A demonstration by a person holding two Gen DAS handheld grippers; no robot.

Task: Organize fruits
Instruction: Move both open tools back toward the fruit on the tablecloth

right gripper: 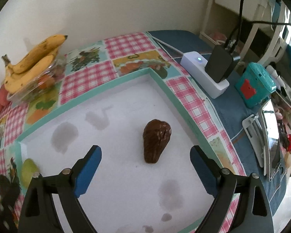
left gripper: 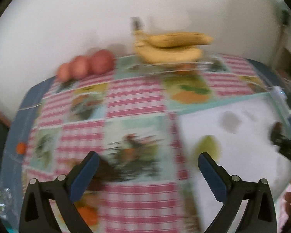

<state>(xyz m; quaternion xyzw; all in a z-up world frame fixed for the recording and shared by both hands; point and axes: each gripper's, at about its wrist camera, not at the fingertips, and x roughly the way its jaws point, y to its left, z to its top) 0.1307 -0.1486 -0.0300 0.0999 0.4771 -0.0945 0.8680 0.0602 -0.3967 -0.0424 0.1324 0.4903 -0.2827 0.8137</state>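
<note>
Left wrist view, blurred: the left gripper [left gripper: 148,163] stands wide open and empty over the checked cloth [left gripper: 133,101] on the bench. A green pear [left gripper: 208,145] lies on the white sheet [left gripper: 242,139] just beyond its right finger. Bananas [left gripper: 172,46] and red apples [left gripper: 87,64] sit far back.

Right wrist view: the right gripper [right gripper: 145,158] is spread wide, holding nothing. A dark brown avocado [right gripper: 156,140] lies on the white sheet [right gripper: 126,174] between and just ahead of the fingertips, untouched. The pear [right gripper: 29,171] rests at the sheet's left edge.

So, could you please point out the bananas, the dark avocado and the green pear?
bananas [right gripper: 32,63], right wrist view, middle of the bunch.
dark avocado [right gripper: 156,140], right wrist view, centre of its body.
green pear [right gripper: 29,171], right wrist view, its visible flank.
</note>
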